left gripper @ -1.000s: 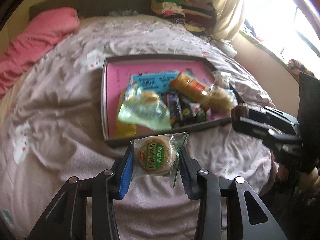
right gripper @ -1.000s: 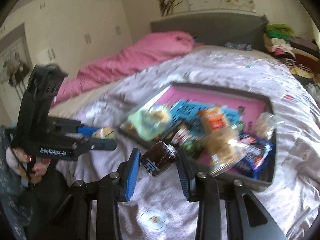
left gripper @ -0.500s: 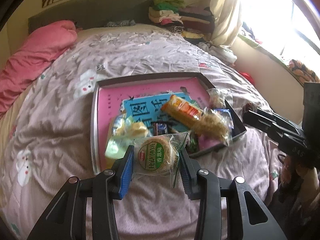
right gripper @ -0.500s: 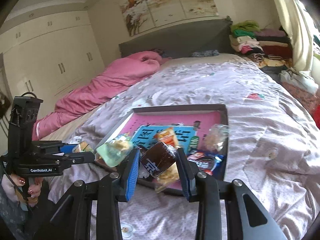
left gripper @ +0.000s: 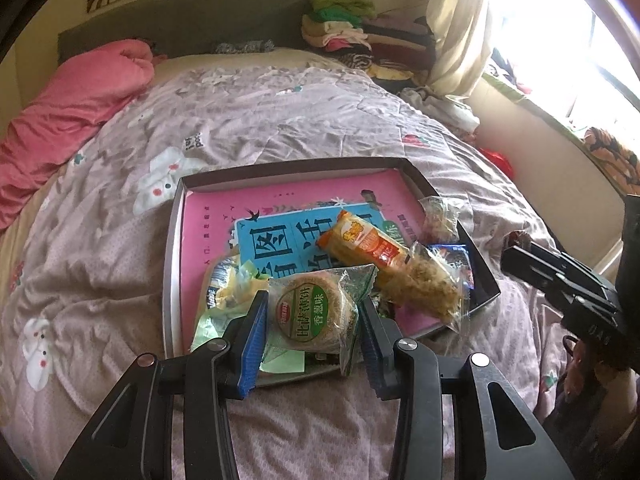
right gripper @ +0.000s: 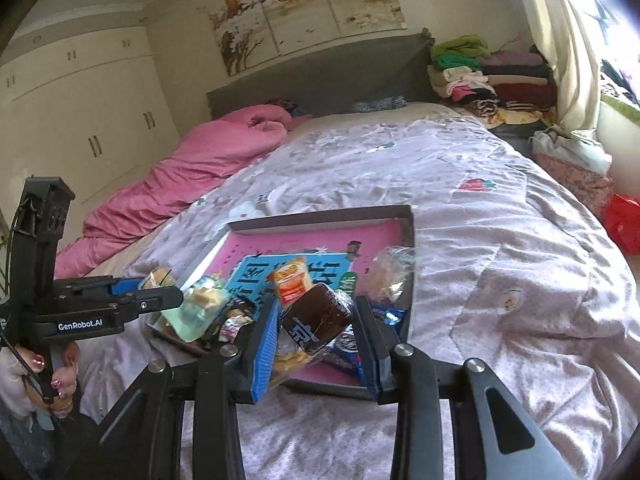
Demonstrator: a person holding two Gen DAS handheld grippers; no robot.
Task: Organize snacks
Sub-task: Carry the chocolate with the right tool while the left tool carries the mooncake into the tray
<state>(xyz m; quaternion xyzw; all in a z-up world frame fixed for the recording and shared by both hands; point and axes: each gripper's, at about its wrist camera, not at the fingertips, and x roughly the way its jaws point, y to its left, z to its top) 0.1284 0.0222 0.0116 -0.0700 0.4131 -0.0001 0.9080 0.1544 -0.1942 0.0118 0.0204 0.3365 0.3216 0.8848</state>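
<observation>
We hold a round biscuit pack [left gripper: 312, 316] clamped in the left gripper [left gripper: 312, 320]; the right gripper [right gripper: 316, 320] clamps a dark cake pack [right gripper: 316, 316]; both above the tray [left gripper: 280, 172].

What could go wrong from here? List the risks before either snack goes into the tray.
1. The left gripper pinches the round green-label biscuit pack mainly by its crinkly wrapper, so it may slip.
2. The right gripper holds the dark brown snack tilted; it could twist free.
3. The tray is already piled at its near corner, on a soft quilt, so added packs may slide over the rim.
</observation>
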